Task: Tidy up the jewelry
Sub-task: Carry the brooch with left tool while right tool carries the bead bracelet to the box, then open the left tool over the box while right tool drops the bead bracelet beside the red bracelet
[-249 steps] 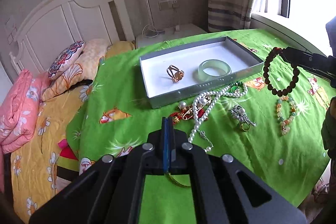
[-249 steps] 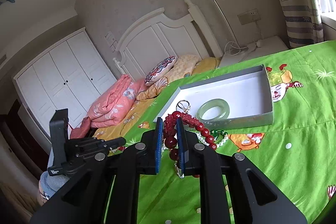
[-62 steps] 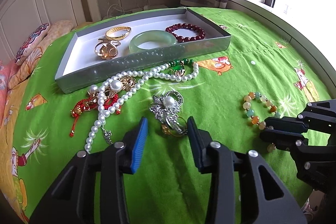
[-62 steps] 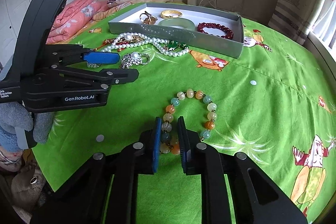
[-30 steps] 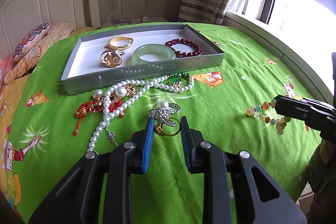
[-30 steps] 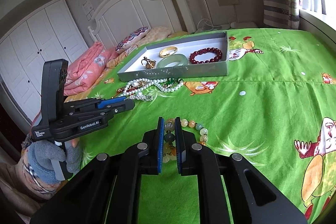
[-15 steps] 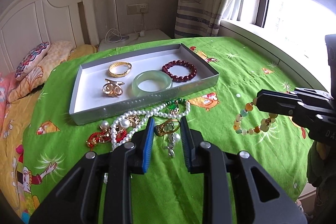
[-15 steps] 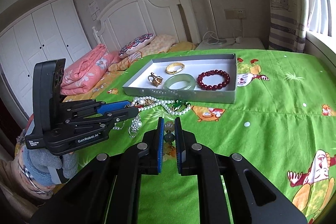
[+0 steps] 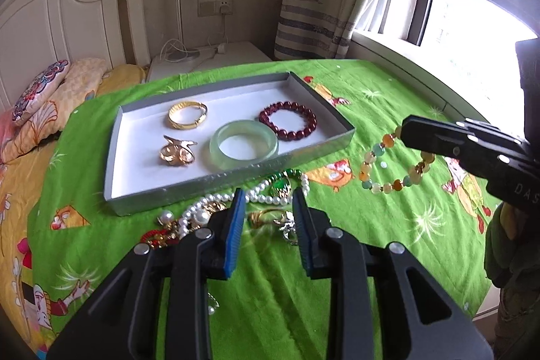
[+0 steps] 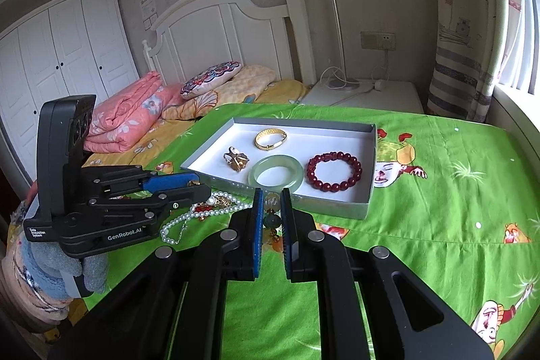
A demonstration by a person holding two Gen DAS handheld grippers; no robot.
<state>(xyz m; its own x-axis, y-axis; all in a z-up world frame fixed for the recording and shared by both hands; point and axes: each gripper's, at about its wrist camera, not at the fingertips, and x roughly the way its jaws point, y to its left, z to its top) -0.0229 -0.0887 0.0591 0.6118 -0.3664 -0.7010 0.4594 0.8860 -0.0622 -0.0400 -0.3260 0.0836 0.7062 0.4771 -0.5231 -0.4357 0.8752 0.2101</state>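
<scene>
The right claw (image 10: pixel 271 218) is clamped narrow on the multicoloured bead bracelet (image 9: pixel 391 164), which hangs from its tips in the air, just right of the grey tray (image 9: pixel 337 142) and above the green bedspread (image 9: pixel 388 242). The left claw (image 9: pixel 266 225) stands partly apart with its jaws opening; the silver brooch with its gold ring (image 9: pixel 280 223) sits blurred between the blue pads (image 9: pixel 233 231), and whether the pads press on it cannot be told from these views. Just beyond the left claw, at the tray's near wall, lie the pearl necklace (image 9: pixel 216 204), a green pendant (image 9: pixel 281 183) and a red knotted charm (image 9: pixel 158 233) in a loose tangle. Inside the tray rest a gold bangle (image 9: pixel 187 118), a gold ornament (image 9: pixel 177 150), a jade bangle (image 9: pixel 243 145) and a dark red bead bracelet (image 9: pixel 288 120), all apart from one another. The step in hand looks like carrying two pieces to the tray at once. The next move likely calls for bringing the hanging bracelet over the tray's bare white floor, lowering it clear of the red beads, then letting go; the brooch needs a firm hold first.
</scene>
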